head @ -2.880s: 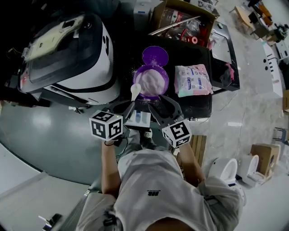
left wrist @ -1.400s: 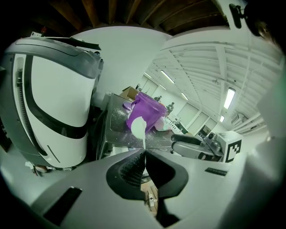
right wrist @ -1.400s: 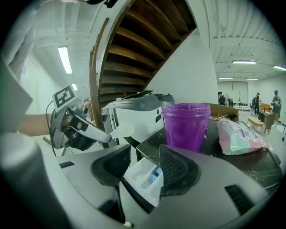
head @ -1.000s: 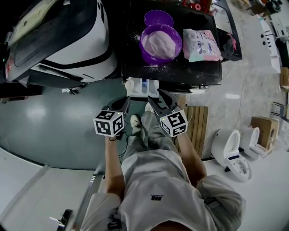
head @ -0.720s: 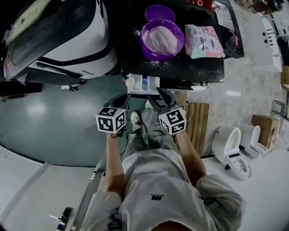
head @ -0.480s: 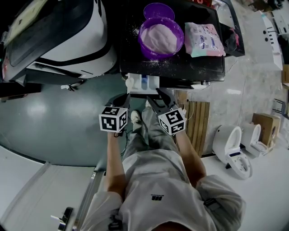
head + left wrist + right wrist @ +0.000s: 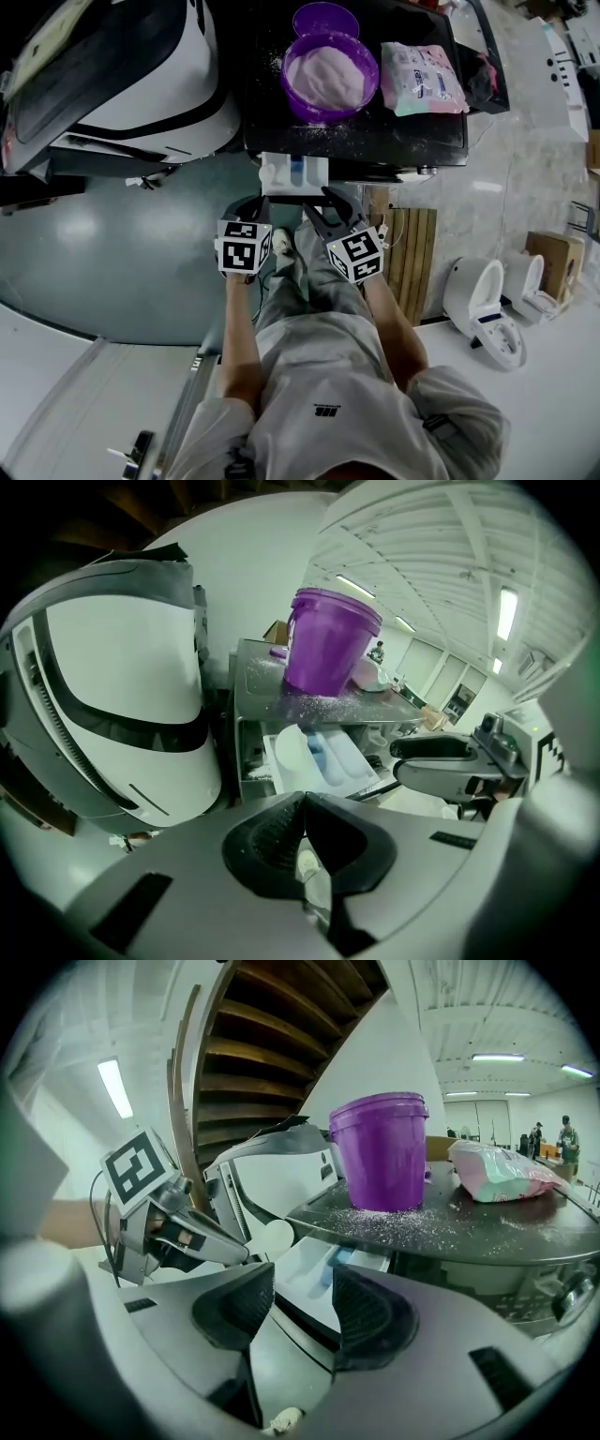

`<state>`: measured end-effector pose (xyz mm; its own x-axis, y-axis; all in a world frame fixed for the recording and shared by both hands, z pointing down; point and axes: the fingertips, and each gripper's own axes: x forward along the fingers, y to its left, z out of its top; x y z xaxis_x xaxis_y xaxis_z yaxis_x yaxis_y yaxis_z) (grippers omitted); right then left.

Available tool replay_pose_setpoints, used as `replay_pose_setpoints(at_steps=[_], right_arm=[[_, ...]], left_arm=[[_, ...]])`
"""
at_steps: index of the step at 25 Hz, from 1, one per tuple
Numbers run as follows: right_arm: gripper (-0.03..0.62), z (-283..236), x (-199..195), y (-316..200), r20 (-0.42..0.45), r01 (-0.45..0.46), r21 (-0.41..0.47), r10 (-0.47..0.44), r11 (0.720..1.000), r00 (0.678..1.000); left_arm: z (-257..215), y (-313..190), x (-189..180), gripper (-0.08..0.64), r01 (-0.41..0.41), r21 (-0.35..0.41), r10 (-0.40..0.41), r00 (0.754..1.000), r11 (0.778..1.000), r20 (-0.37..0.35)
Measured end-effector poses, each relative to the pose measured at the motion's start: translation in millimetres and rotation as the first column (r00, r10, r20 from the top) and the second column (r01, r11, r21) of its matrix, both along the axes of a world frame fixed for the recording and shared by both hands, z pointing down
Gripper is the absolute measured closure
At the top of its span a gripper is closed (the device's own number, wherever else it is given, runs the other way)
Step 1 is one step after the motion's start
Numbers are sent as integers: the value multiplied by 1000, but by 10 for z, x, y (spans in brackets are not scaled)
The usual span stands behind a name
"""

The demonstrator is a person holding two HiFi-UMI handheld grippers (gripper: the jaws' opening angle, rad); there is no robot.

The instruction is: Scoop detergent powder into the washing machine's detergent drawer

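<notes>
Head view shows the detergent drawer [image 7: 293, 175] open, the white scoop [image 7: 287, 756] lying in it and the powder tub [image 7: 331, 67] behind it; scooping looks done, closing remains. In front of the drawer, the left gripper [image 7: 302, 799] has its fingers clenched on nothing, the right gripper [image 7: 305, 1283] has its fingers released

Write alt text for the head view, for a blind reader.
A person holds the left gripper and right gripper just short of a white detergent drawer pulled out of a dark-topped machine. On top sit a purple plastic tub of white powder, a purple lid and a pink-and-white bag.
</notes>
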<state>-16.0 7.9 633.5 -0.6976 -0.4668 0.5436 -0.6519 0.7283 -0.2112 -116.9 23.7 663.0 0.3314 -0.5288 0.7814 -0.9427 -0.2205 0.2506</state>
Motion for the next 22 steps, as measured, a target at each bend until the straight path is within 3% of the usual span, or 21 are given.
replay_pose_setpoints(at_steps=[12, 22], right_arm=[[411, 16, -9, -39, 9, -10, -1, 10, 1000, 1000], [411, 42, -43, -59, 10, -14, -6, 14, 1000, 1000]], left_arm=[[59, -82, 35, 545, -82, -8, 82, 977, 997, 195], [66, -91, -11, 545, -162, -27, 161, 918, 986, 363]])
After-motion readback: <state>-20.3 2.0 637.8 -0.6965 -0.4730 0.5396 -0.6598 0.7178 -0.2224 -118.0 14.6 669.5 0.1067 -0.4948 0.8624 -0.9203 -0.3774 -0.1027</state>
